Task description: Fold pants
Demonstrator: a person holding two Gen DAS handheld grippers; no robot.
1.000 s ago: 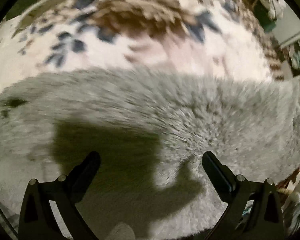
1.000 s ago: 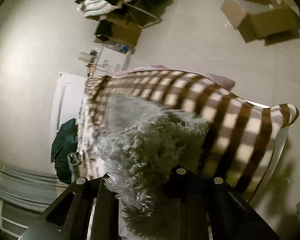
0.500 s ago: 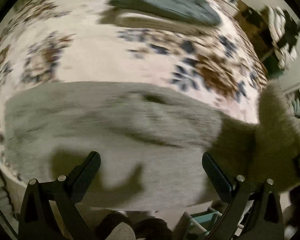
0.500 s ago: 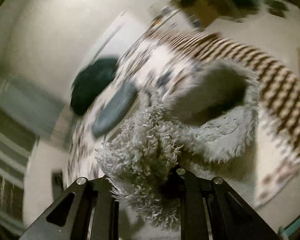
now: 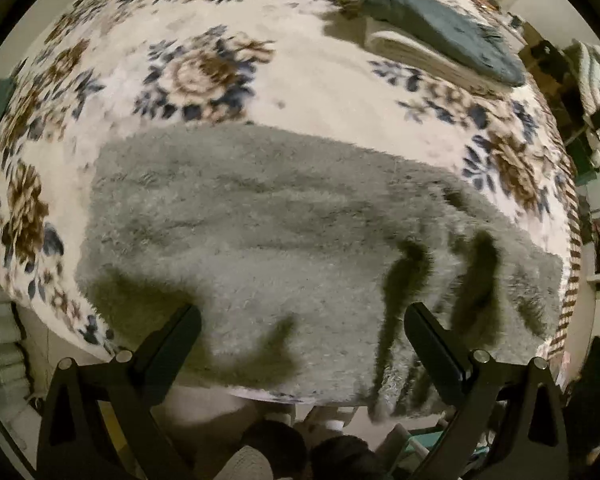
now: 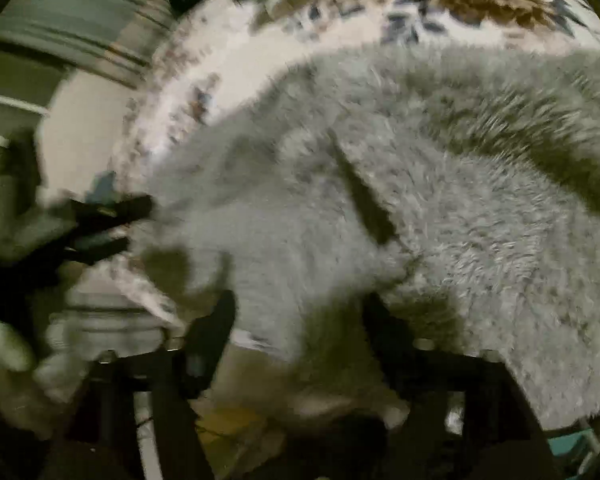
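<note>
The grey fluffy pants [image 5: 300, 232] lie spread flat across the floral bed cover [image 5: 204, 72], reaching its near edge. My left gripper [image 5: 302, 326] is open and empty, held above the near edge of the pants. In the right wrist view the pants [image 6: 420, 200] fill the frame, with a fold line running through the pile. My right gripper [image 6: 300, 316] is open over the pants' near edge, holding nothing. The left gripper [image 6: 112, 220] shows blurred at the left of that view.
A stack of folded clothes, dark grey on cream [image 5: 444, 36], sits at the far right of the bed. Cluttered shelves [image 5: 596, 92] stand at the right. The floor and a teal item [image 5: 424, 444] lie below the bed edge.
My right gripper has let go of the bunched pants and opened; the pants now lie flat on the bed. My left gripper has pulled back, so more of the bed shows.
</note>
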